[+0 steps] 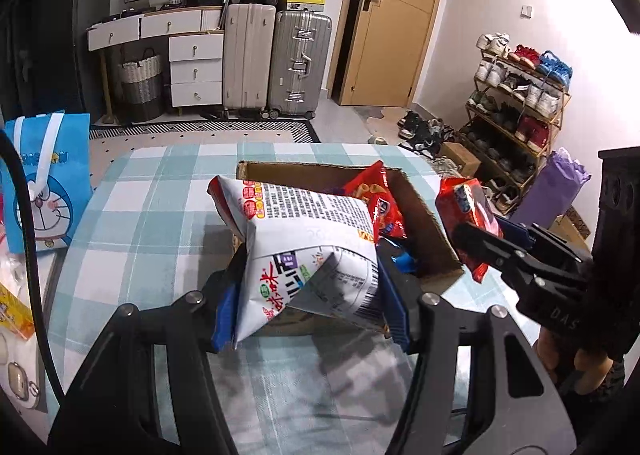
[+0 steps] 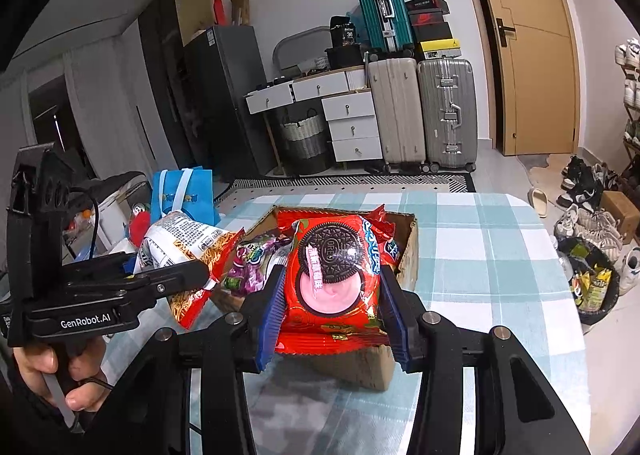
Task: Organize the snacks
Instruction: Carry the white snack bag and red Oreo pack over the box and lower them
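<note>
L wrist view: left gripper (image 1: 308, 307) fingers pinch white noodle bag (image 1: 304, 251), held over near-left corner of cardboard box (image 1: 420, 223); box opening lies just ahead.

R wrist view: right gripper (image 2: 332, 315) fingers pinch red Oreo pack (image 2: 334, 279), over box near wall on worktop (image 2: 480, 255); roughly as near as the left.

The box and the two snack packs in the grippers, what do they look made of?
Box: plain brown corrugated cardboard, matte, with rough cut edges. White pack: thin printed plastic film by the look, creased and puffy. Red cookie pack: glossy plastic film, showing glare and a crimped seal. Both films might be foil-lined; that can't be seen.
</note>
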{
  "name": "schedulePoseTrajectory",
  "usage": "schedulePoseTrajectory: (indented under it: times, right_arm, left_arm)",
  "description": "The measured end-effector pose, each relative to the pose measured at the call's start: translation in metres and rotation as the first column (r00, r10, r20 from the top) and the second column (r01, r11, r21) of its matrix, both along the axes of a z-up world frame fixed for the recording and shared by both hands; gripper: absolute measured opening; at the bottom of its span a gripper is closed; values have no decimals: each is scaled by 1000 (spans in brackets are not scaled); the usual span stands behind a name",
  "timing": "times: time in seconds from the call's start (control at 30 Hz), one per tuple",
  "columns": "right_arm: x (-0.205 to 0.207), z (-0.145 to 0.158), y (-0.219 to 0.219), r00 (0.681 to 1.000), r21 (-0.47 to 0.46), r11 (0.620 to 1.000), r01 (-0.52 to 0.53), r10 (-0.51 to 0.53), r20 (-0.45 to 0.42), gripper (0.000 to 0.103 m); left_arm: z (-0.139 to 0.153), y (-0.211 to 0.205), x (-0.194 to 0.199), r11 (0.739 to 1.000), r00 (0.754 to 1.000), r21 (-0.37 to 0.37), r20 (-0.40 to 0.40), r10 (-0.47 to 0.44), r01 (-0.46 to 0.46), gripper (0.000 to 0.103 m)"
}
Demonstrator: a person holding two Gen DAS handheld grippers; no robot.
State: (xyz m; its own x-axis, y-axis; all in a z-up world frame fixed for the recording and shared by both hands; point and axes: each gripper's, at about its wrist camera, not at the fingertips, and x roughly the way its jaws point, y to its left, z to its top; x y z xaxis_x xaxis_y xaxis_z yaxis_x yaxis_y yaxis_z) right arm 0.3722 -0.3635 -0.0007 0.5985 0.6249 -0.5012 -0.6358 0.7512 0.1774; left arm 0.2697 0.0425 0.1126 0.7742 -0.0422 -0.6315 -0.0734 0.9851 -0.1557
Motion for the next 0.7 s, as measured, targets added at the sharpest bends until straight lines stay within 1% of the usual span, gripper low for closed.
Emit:
schedulePoseTrajectory:
  times: [0.4,0.6,0.7]
  right_arm:
    - [34,-26,28,998,-8,999,-37,36,-48,45]
    - [44,-33,39,998,-19,999,-50,49,-44,45]
    - [50,-38,43,997,-28,998,-62,61,-46,45]
  left_arm:
    - [-15,2,56,1000,1000,10,-26,0,0,57]
    - [-20,7,80,1000,1000,-8,-27,-2,2,57]
    - [-21,8,88,1000,1000,3,-26,-7,7,57]
